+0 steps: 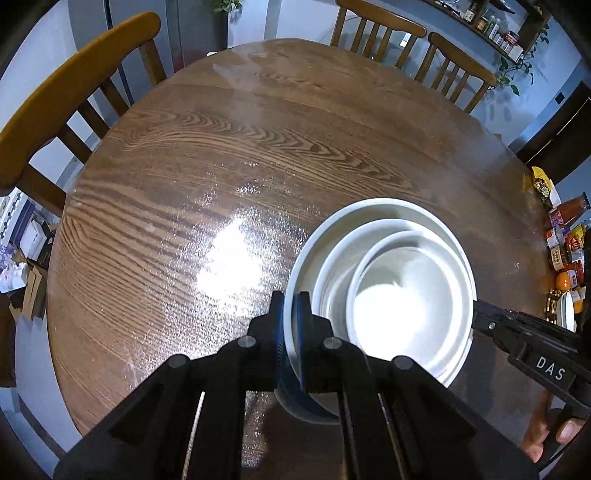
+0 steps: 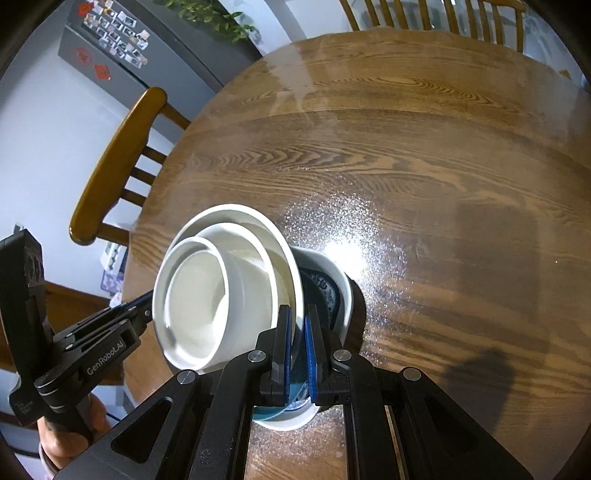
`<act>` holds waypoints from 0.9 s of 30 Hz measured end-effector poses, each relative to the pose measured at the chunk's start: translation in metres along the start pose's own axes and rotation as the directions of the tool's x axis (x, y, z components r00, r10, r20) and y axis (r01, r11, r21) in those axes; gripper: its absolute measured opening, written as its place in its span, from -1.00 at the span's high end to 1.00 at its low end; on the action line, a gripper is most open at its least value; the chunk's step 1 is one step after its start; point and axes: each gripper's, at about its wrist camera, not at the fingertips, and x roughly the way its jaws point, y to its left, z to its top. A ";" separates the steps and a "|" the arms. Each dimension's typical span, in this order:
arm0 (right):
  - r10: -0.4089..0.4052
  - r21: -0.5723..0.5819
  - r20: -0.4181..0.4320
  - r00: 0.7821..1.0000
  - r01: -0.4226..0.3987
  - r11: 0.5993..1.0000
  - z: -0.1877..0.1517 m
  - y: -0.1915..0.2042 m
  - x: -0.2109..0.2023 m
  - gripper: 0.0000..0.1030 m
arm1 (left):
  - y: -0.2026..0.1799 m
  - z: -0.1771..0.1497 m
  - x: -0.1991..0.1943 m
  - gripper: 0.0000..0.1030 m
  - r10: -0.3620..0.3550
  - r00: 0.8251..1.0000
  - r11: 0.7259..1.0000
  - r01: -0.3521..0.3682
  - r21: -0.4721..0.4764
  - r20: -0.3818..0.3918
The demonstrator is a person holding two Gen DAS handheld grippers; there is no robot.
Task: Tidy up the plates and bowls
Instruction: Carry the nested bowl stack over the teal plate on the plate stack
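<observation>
A stack of three nested white bowls (image 1: 388,280) is held just above the round wooden table (image 1: 221,155). My left gripper (image 1: 290,306) is shut on the left rim of the largest bowl (image 1: 306,251). My right gripper (image 2: 298,325) is shut on that bowl's right rim (image 2: 291,266). The stack tilts in the right wrist view (image 2: 221,288). Beneath it sits a white plate (image 2: 341,291) with a dark blue patterned dish (image 2: 323,291) on it. Each gripper shows in the other's view, the right one (image 1: 476,317) and the left one (image 2: 147,306).
Wooden chairs (image 1: 74,88) stand around the table, two at the far side (image 1: 380,33). Sauce bottles and jars (image 1: 565,240) crowd the right table edge. A fridge with magnets (image 2: 110,48) stands at the back left.
</observation>
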 end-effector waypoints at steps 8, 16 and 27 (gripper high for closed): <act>-0.009 0.005 0.002 1.000 0.009 1.000 0.004 -0.002 0.001 0.80 | 0.000 0.008 0.006 0.97 0.008 1.000 1.000 -0.008 0.003 0.004; -0.010 0.008 -0.001 1.000 0.010 1.000 0.005 -0.001 0.001 0.80 | 0.001 0.010 0.008 0.96 0.012 1.000 1.000 -0.012 -0.002 0.005; -0.061 -0.017 0.026 0.998 0.061 0.998 0.005 0.004 -0.003 0.80 | -0.001 0.006 0.007 0.88 0.057 0.998 0.998 -0.057 -0.011 0.022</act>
